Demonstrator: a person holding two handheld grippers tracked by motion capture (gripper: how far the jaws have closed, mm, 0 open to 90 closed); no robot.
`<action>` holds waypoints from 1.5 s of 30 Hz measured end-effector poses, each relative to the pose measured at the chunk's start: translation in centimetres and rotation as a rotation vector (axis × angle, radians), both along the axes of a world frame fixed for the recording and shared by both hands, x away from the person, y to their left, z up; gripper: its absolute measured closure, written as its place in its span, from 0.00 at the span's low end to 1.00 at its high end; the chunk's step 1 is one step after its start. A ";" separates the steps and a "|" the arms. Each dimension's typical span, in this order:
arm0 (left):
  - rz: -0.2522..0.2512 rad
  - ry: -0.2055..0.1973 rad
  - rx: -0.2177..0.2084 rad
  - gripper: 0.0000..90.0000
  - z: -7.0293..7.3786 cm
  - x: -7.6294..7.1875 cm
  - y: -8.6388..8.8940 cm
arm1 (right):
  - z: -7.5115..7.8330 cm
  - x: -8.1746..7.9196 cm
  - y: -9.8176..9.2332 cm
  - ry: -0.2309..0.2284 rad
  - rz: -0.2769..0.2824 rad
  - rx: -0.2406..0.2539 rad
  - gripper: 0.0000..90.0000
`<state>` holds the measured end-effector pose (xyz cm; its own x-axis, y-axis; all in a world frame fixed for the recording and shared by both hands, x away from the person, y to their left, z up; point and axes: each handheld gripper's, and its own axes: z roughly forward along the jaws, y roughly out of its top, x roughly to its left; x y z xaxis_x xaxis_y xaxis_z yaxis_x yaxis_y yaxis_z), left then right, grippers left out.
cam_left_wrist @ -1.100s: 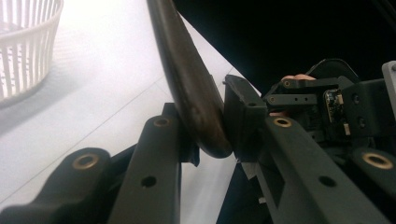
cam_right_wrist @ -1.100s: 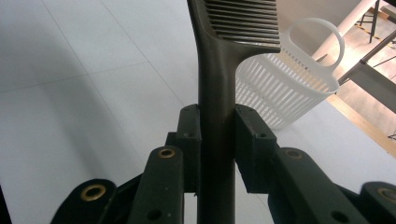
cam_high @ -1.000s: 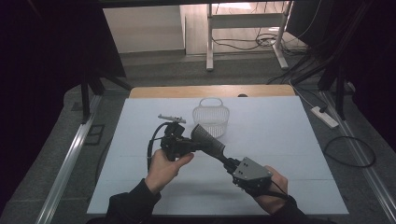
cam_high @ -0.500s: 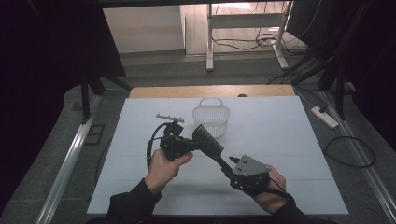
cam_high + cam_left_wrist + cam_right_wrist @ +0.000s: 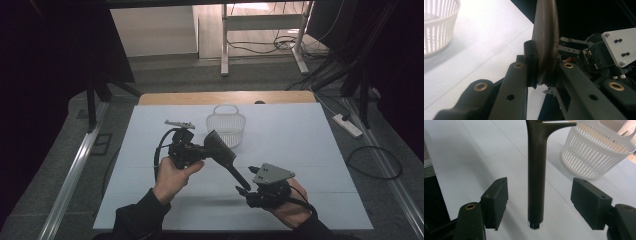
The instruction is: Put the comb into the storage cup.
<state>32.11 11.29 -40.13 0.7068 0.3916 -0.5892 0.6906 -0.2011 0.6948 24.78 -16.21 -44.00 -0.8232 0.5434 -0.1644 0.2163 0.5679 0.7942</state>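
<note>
Landmark = white basket (image 5: 226, 129), far-centre on the white table (image 5: 320, 165).

Nearest the person: right gripper (image 5: 242, 181), well short of the basket. Its jaws have just been opening; in the right gripper view the pads stand apart w/ the brush handle (image 5: 536, 177) running between them, clear gap each side, no contact. So nothing gripped on that side.

Next out: left gripper (image 5: 202, 149), just in front-left of the basket, clamped on the head of the black hairbrush (image 5: 222, 150). In the left gripper view the pads pinch the brush head (image 5: 545, 37) edge-on, flat faces against the pads. The brush hangs off the table, head near the basket, handle slanting back toward the right gripper.

Handling, my read: stiff plastic, light, won't sag. Handle is smooth and round, prob. slippery, so it could twist in a light pinch. The head's flat faces give the surer hold; bristle side is softer.

Farther: small grey tool (image 5: 179, 123) lying on the table, left of the basket.
</note>
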 end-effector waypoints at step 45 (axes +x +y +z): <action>0.106 -0.133 0.053 0.92 5.1 3.7 2.8 | -0.3 1.3 -5.7 0.171 -0.089 0.027 0.00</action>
<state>35.76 14.06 -35.06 0.7302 0.4962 -0.4696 0.6124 -0.1705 0.7720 26.07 -21.96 -44.28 -0.7864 0.6177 -0.0100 0.3981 0.5191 0.7563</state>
